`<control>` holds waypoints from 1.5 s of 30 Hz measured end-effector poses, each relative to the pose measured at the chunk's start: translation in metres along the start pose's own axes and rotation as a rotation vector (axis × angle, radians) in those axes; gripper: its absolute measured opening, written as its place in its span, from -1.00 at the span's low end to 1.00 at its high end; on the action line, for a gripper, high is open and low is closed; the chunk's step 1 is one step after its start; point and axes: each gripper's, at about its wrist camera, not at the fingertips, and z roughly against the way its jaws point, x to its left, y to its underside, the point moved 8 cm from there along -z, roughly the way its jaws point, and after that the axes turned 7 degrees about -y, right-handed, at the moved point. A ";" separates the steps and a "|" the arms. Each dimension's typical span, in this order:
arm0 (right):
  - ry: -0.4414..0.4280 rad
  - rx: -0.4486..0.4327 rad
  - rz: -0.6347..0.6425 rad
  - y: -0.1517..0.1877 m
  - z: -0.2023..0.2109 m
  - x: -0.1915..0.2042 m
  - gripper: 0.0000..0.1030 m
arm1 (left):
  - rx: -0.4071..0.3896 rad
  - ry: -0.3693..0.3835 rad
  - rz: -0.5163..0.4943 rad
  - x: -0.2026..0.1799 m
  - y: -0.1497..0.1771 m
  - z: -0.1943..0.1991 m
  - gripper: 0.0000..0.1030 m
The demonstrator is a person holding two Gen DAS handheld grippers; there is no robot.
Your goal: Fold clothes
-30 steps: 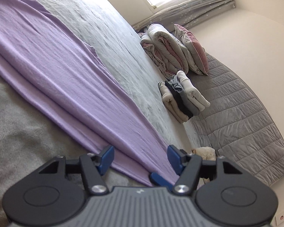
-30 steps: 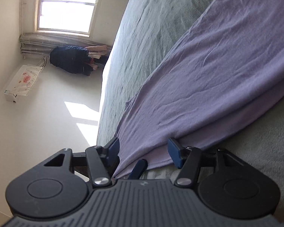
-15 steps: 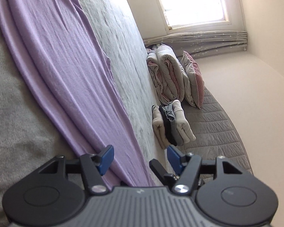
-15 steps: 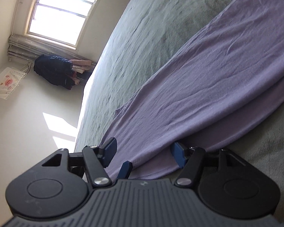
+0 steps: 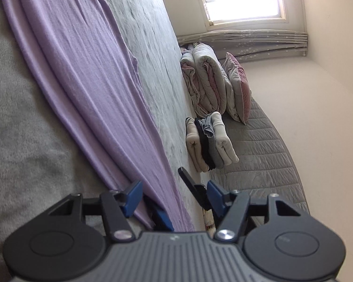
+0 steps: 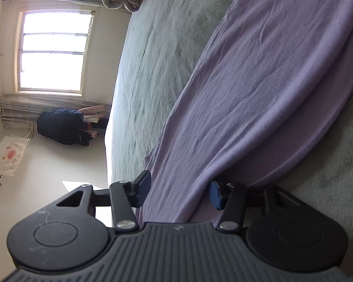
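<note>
While each gripper sits at an end of the lilac garment point(image 5: 87, 75), the fingers stand apart: the left gripper point(image 5: 173, 196) is wide, cloth running between its blue pads point(image 5: 132, 196), and the right gripper point(image 6: 180, 191) is likewise wide astride the fabric's edge. Neither pinches the cloth as far as these views show. One garment lies stretched along the grey bed point(image 5: 148, 54), doubled lengthwise into a long band (two layered edges show along its near side), a lay that suits taking both ends together. Farther out, one stack of folded clothes point(image 5: 210, 144) rests by the bed's far edge, beside one rolled quilt point(image 5: 206, 80) and one pillow point(image 5: 238, 91).
</note>
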 end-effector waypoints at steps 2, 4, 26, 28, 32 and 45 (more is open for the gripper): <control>0.035 -0.005 -0.050 -0.001 0.001 -0.008 -0.68 | 0.008 -0.004 0.010 0.000 0.001 -0.001 0.21; 0.062 -0.005 -0.102 0.000 0.002 -0.014 -0.95 | 0.015 -0.019 0.013 0.001 0.002 -0.002 0.22; 0.060 0.145 -0.147 0.005 0.017 0.008 -0.69 | -0.168 -0.148 0.187 0.013 -0.017 0.015 0.29; 0.082 0.205 -0.066 0.009 0.018 0.014 -0.69 | -0.184 -0.171 0.177 0.014 -0.024 0.021 0.29; 0.133 0.302 0.184 0.021 0.021 0.031 -0.31 | -0.223 -0.228 0.141 0.013 -0.038 0.036 0.30; 0.180 0.437 1.374 0.087 0.007 0.087 -0.52 | -0.484 -0.473 -0.069 0.013 -0.100 0.104 -0.01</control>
